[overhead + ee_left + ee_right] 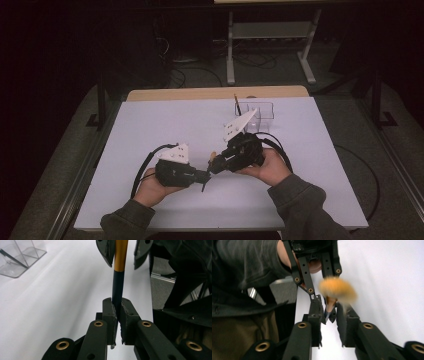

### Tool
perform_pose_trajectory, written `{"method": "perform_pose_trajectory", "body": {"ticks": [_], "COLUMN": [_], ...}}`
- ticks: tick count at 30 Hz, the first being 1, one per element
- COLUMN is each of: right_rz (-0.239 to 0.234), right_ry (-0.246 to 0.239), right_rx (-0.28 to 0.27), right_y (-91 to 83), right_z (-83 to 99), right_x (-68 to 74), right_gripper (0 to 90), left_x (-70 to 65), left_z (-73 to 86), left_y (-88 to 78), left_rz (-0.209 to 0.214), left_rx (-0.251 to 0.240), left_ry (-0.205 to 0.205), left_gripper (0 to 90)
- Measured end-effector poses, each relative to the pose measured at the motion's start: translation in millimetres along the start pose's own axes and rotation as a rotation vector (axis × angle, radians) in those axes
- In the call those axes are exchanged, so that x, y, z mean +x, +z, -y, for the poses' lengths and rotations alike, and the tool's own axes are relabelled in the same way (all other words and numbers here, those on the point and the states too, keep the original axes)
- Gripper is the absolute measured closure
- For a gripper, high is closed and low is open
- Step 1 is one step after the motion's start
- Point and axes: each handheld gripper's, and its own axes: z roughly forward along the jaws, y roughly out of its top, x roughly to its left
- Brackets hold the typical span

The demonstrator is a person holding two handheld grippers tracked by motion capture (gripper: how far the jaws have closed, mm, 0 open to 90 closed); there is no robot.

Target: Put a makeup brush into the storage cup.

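Between the two hands, low over the counter: a handover of one slim brush is in hand, tool to tool.
Left tool: jaws pressed together on the dark lower handle of the slender makeup brush with a black-and-gold handle and a soft orange-tan bristle head; the pads pinch it squarely and the shaft stands straight out from them.
Right tool: jaws stand a little apart on either side of the gold ferrule end, pads not pressing; nothing is clamped here.
Brush position: held in the air between both tools, above the white counter, not touching it.
Weight: probably very light; one tool carries it with ease.
Stiffness: the handle looks rigid and thin, the bristle head soft and easily splayed.
Slip: the lacquered handle and gold metal look smooth, so it may slide or twist along its length under a loose pinch.
Where to hold: on the handle, across its width, near the middle; keep off the bristles.
Farther off: a clear plastic divided organiser box sits toward the counter's far edge, with another thin stick upright in it.
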Motion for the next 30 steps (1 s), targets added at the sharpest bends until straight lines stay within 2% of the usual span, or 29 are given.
{"method": "perform_pose_trajectory", "body": {"ticks": [4, 8, 11, 15, 18, 22, 24, 27, 29, 30], "right_rz": [0.021, 0.03, 0.032, 0.028, 0.035, 0.03, 0.032, 0.04, 0.046, 0.051], "right_ry": [0.018, 0.016, 0.01, 0.0, -0.02, -0.04, -0.045, -0.051, -0.035, -0.035], "right_rx": [-0.045, -0.077, -0.085, -0.058, -0.021, 0.014, 0.012, 0.008, -0.02, -0.034], "right_y": [1.4, 0.4, 0.3, 1.0, 1.2, -0.4, -0.8, 0.4, 1.2, 1.2], "right_z": [5.5, 6.5, 5.6, 3.9, 1.3, -4.0, -5.7, -5.4, -3.6, -2.4], "right_x": [0.0, -0.5, 0.8, 1.2, 1.8, 2.9, 4.3, 4.7, 4.8, 4.7], "right_gripper": [71.4, 75.0, 81.7, 83.0, 83.2, 83.3, 83.3, 83.1, 81.6, 77.8], "left_x": [1.0, 1.2, 1.4, 0.8, 0.6, 0.0, 0.2, 0.1, 0.9, 1.3], "left_z": [0.3, 0.5, 0.6, 0.5, -0.2, -0.8, -1.0, -1.1, -0.8, -0.8], "left_y": [-0.3, 1.8, 3.5, 5.5, 6.2, 7.3, 8.0, 8.5, 8.1, 7.9], "left_rz": [0.001, -0.005, 0.0, 0.009, 0.011, 0.013, 0.019, 0.009, 0.007, 0.002], "left_rx": [-0.028, -0.016, -0.016, -0.005, 0.006, 0.006, 0.002, 0.007, -0.006, -0.008], "left_ry": [-0.02, -0.016, -0.012, -0.009, -0.004, -0.005, 0.001, 0.005, -0.009, -0.01], "left_gripper": [83.4, 83.4, 83.4, 82.6, 77.9, 78.4, 82.4, 83.2, 83.5, 83.6]}}
